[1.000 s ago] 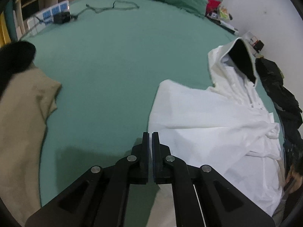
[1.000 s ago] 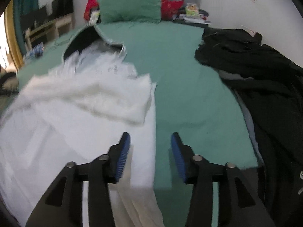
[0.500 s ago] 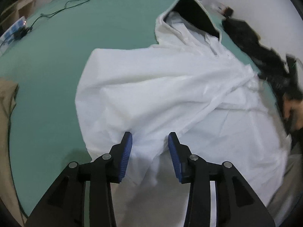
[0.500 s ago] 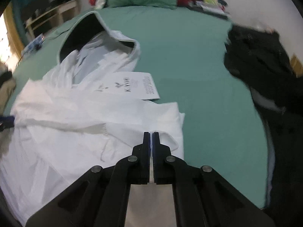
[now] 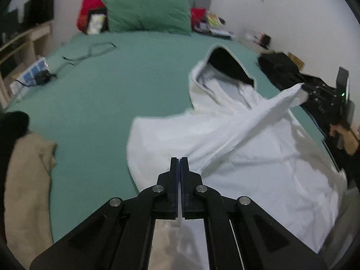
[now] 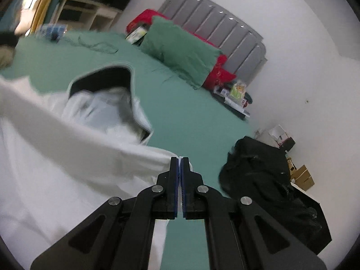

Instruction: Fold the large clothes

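Observation:
A white hooded garment [image 5: 236, 148] lies on the green bed [image 5: 101, 103], its dark-lined hood [image 5: 227, 67] toward the pillows. My left gripper [image 5: 179, 158] is shut on the garment's near fabric. My right gripper [image 6: 179, 158] is shut on the end of a white sleeve [image 6: 78, 141] and holds it lifted and stretched above the body of the garment [image 6: 33, 198]. In the left wrist view the sleeve [image 5: 265, 114] runs up to the right gripper [image 5: 303, 87] at the right.
A beige garment [image 5: 24, 184] lies at the bed's left edge. Black clothes [image 6: 265, 180] are piled on the right side. A green pillow [image 5: 146, 11], a cable [image 5: 90, 51] and a power strip [image 5: 33, 72] lie at the far end.
My left gripper was open half a second ago and has shut on the garment. My right gripper has lifted the sleeve up and out to the right, stretching it.

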